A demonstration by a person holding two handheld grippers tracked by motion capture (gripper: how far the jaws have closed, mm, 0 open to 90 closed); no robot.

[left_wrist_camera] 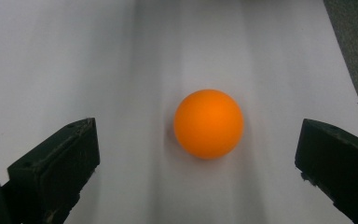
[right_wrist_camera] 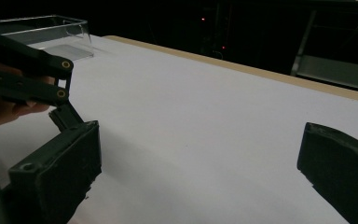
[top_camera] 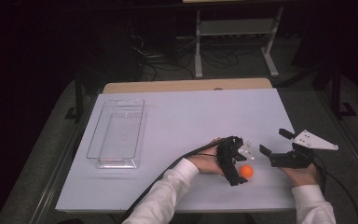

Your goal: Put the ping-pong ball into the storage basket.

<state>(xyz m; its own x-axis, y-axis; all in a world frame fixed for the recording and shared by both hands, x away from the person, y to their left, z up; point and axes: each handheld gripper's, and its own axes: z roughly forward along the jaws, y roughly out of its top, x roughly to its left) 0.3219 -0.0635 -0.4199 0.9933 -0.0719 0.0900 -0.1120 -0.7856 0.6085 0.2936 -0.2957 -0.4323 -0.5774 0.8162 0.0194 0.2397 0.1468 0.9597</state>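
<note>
Between my left gripper (left_wrist_camera: pixel 198 154) jaws, spread wide: orange ball (left_wrist_camera: pixel 209 123) resting on white table (left_wrist_camera: pixel 51 60), touching neither jaw, nearer right-hand one. From high view, ball (top_camera: pixel 246 171) near front edge, just beside left gripper (top_camera: pixel 235 163). My right gripper (top_camera: pixel 275 142) also agape, holding nothing, low over table. Clear tray (top_camera: pixel 116 133) well apart, far left

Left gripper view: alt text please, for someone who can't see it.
An orange ball sits on the white table surface, centred ahead of the open left claw, untouched. The two black jaws rise from the bottom corners, one on each side of the ball with clear gaps.
</note>
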